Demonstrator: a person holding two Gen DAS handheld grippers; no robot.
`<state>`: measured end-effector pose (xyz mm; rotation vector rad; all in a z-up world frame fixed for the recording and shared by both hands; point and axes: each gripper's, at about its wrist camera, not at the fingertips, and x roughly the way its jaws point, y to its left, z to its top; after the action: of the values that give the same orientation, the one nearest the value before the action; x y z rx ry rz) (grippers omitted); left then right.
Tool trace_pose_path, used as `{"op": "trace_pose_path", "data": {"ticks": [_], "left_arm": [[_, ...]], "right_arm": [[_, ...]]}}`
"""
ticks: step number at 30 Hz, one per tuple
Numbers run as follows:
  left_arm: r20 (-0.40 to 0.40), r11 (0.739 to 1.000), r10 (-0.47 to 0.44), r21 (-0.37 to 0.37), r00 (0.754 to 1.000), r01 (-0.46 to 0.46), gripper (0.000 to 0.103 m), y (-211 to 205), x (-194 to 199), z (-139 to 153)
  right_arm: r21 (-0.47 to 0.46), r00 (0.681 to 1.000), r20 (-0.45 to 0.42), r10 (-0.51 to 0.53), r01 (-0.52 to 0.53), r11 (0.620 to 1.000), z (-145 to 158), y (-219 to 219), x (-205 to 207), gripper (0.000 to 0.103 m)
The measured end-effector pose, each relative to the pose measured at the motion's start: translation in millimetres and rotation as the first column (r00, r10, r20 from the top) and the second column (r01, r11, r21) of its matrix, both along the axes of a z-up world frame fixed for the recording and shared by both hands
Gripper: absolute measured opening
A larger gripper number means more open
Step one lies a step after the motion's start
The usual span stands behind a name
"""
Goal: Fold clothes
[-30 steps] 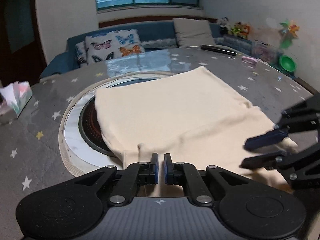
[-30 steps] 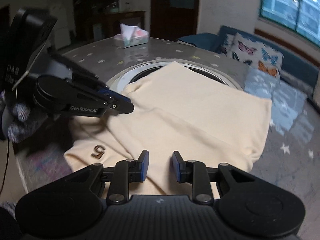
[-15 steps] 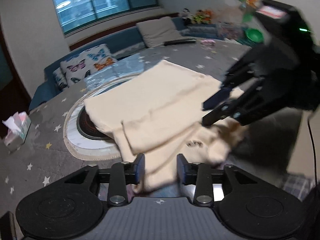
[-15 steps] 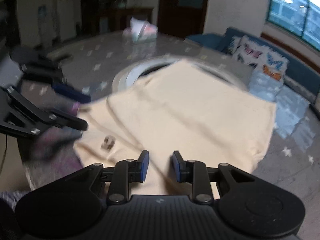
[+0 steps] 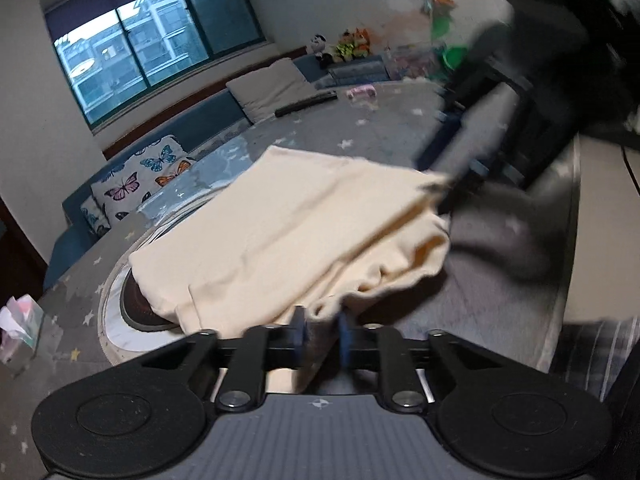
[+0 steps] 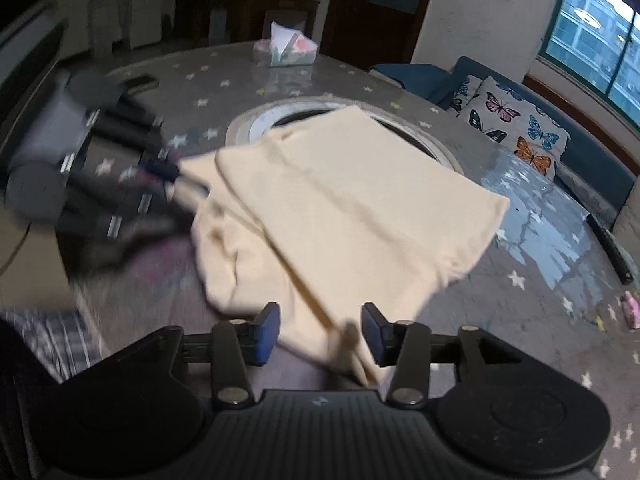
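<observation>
Cloth (image 6: pixel 344 208) lies between and ahead of both grippers: right gripper (image 6: pixel 320 330) spread wide, left gripper (image 5: pixel 322 330) parted narrowly.

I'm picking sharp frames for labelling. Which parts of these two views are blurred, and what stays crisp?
Left wrist view: the right gripper is a dark motion smear, and the cream garment is soft at its near edge; the window stays fairly crisp. Right wrist view: the left gripper is streaked, while the tissue box and butterfly cushion are sharp.
</observation>
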<state>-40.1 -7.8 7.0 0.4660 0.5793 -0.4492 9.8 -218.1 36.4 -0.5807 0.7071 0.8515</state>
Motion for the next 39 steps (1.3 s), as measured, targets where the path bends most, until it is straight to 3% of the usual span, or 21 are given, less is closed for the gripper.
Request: {"op": "trace_pose_path", "data": {"ticks": [5, 9, 12, 14, 17, 23, 31, 34, 36, 39], "left_arm": [[-0.035, 0.994, 0.041, -0.103, 0.999, -0.045, 0.009, 12.7, 26.1, 18.3], [-0.073, 0.987, 0.061, -0.142, 0.995, -0.071, 0.009, 17.6, 49.6, 23.0], [-0.087, 0.985, 0.069, -0.152, 0.994, -0.081, 0.009, 19.2, 57.5, 23.7], [-0.090, 0.985, 0.067, -0.152, 0.994, -0.081, 0.009, 19.5, 55.2, 22.7], [-0.084, 0.985, 0.070, -0.149, 0.994, -0.082, 0.014, 20.6, 43.8, 20.1], [-0.051, 0.986, 0.116, -0.116, 0.992, -0.122, 0.037, 24.6, 12.7, 8.3], [0.030, 0.989, 0.150, 0.009, 0.988, -0.151, 0.039, 24.1, -9.9, -11.7], [0.057, 0.989, 0.137, 0.051, 0.989, -0.140, 0.030, 25.0, -9.8, -15.7], [0.073, 0.989, 0.130, 0.059, 0.989, -0.134, 0.009, 26.2, -10.5, -14.5], [0.097, 0.991, 0.124, 0.032, 0.988, -0.128, 0.005, 31.1, -14.8, -1.1]], "right_arm": [[-0.050, 0.994, 0.068, 0.084, -0.081, 0.995, -7.5, -0.2, -12.5, 0.064], [-0.023, 0.988, 0.118, 0.098, -0.096, 0.995, -17.4, 14.0, -6.6, 0.061], [0.000, 0.991, 0.113, 0.072, -0.073, 0.997, -24.5, 24.9, 5.7, 0.046], [0.025, 0.996, 0.067, 0.058, -0.060, 0.998, -24.9, 27.0, 15.3, 0.021], [0.073, 1.000, -0.003, 0.029, -0.029, 0.997, -18.3, 23.3, 28.7, 0.011], [0.167, 0.996, -0.085, -0.031, 0.045, 0.985, 0.6, 13.3, 48.3, 0.008], [0.207, 0.994, -0.092, -0.067, 0.085, 0.975, 11.1, 14.7, 58.1, 0.007], [0.214, 0.992, -0.089, -0.084, 0.102, 0.972, 11.9, 14.3, 57.0, 0.007], [0.221, 0.992, -0.083, -0.094, 0.110, 0.969, 12.3, 13.3, 54.1, 0.006], [0.238, 0.992, -0.063, -0.110, 0.122, 0.964, 14.9, 9.4, 45.6, 0.005]]}}
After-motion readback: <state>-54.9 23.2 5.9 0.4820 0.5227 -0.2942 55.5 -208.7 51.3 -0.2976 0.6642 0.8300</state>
